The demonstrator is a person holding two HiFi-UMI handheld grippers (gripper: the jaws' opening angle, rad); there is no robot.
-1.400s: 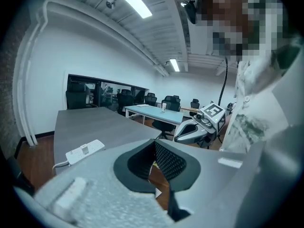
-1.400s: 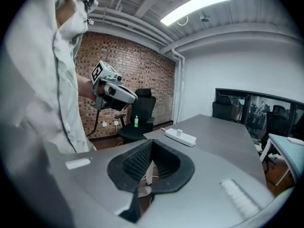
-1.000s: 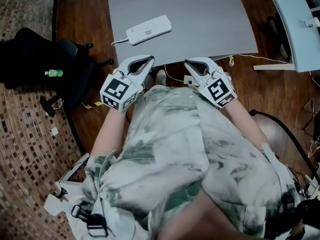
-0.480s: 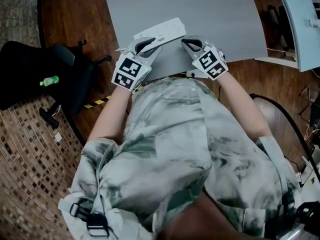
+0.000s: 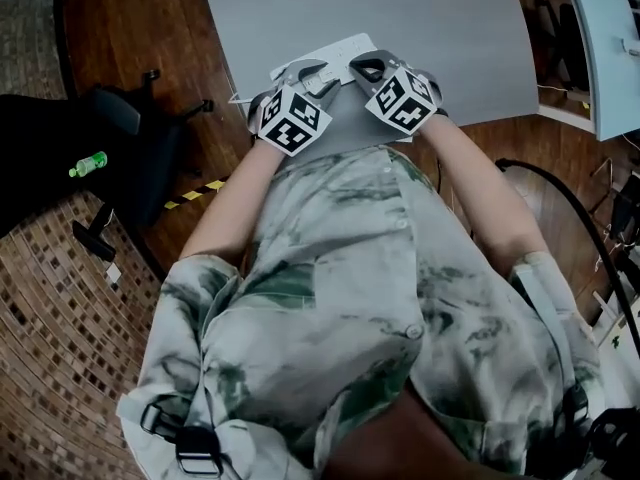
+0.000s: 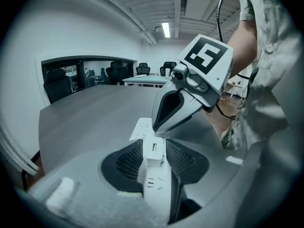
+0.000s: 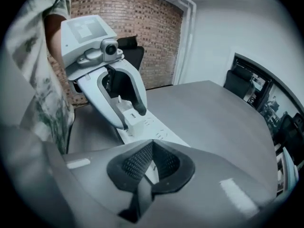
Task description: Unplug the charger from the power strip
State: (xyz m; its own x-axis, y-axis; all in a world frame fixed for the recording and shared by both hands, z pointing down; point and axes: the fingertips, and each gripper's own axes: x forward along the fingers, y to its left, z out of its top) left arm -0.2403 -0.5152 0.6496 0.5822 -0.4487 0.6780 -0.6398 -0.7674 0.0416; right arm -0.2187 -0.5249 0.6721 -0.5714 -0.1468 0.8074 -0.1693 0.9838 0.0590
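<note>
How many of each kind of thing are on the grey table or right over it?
grippers: 2 (left gripper, whose jaws have just been opening around the charger, and right gripper)
power strip: 1
charger: 1
total: 4

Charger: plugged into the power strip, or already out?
Plugged in. In the left gripper view the white charger sits flush on the power strip, with no gap or prongs showing beneath it.

Dim, cool light (fisheye-warped edges).
</note>
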